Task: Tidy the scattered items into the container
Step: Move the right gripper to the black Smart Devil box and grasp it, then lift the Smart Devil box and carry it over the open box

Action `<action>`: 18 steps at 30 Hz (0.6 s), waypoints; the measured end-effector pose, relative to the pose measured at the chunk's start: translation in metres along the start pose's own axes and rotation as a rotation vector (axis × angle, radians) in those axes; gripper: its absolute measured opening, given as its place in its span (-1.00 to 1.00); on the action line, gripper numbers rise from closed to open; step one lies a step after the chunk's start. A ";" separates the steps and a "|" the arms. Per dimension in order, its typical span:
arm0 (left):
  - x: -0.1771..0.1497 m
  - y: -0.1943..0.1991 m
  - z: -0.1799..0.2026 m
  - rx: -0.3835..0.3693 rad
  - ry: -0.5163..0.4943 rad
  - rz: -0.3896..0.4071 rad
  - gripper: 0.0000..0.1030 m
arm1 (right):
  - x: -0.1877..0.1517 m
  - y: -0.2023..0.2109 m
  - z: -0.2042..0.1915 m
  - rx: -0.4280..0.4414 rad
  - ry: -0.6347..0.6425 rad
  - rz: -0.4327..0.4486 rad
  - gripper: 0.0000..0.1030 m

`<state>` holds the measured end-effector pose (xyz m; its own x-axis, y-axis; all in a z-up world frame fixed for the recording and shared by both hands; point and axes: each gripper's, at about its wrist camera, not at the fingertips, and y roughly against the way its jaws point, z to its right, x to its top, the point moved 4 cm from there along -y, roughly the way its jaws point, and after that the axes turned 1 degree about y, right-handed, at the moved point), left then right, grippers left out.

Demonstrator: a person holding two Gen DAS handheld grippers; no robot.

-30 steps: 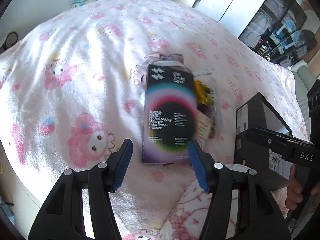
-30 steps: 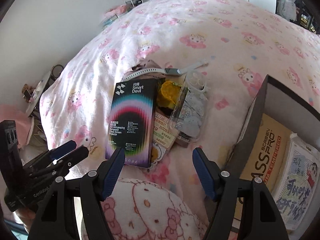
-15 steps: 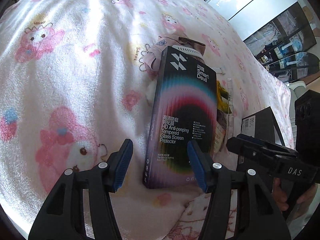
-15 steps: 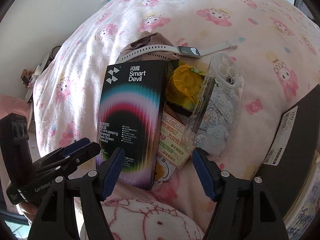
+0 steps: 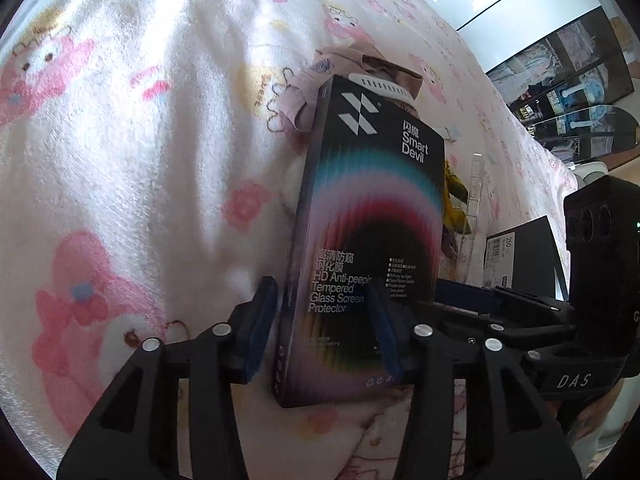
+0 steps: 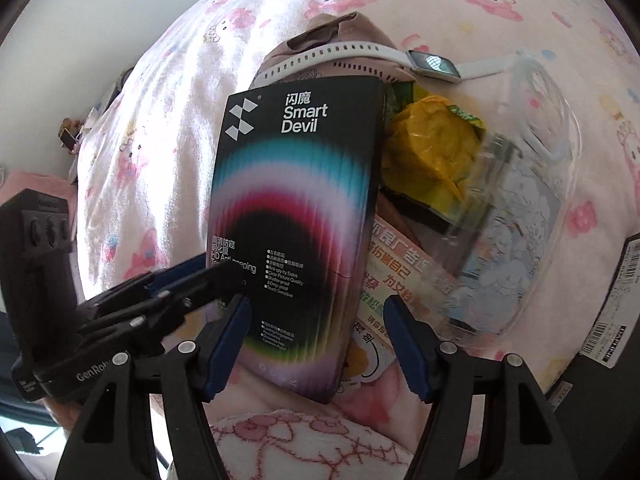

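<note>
A: Where was the screen-protector box point(image 5: 362, 240) when the left gripper point(image 5: 322, 320) came onto it?

B: Flat on the pink cartoon blanket point(image 5: 132, 152), at the left side of a small pile: a white watch point(image 6: 430, 65) at its far end, then a yellow wrapper point(image 6: 432, 152), a clear phone case point(image 6: 516, 224) and a printed packet point(image 6: 400, 280) to its right. The black container point(image 5: 520, 256) sat well to the right of the pile.

A: And the jaws?

B: The left ones had just been closing, one blue pad outside the box's left long edge and the other over its printed face. I judged they were not yet pressing on it. The right gripper point(image 6: 326, 344) stood spread wide, straddling the near end of the same box and pinching nothing.

A: How would the grab go well?

B: The left gripper's right pad sat on top of the face instead of past the far edge, so closing there would likely skid across the cardboard. Better to catch the left edge and tip the box up, or shift sideways until both long edges lay between the pads. The right gripper needed to stay out of the way, since the two sat very close.
</note>
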<state>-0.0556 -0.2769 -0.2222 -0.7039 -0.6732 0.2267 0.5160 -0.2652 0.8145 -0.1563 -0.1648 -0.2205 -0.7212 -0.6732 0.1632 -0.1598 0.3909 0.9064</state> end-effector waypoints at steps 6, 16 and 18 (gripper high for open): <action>-0.007 0.018 0.014 -0.063 -0.023 0.005 -0.17 | -0.001 0.012 -0.001 0.027 -0.012 0.053 0.12; -0.003 -0.004 0.002 -0.036 -0.002 -0.018 -0.12 | 0.004 0.011 0.004 0.033 -0.070 0.057 0.11; -0.004 -0.005 0.003 -0.035 0.010 -0.023 -0.14 | 0.004 0.008 0.006 0.030 -0.078 0.047 0.06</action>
<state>-0.0567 -0.2709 -0.2253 -0.7111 -0.6732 0.2029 0.5165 -0.3044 0.8003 -0.1649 -0.1604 -0.2151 -0.7787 -0.6031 0.1728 -0.1443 0.4403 0.8862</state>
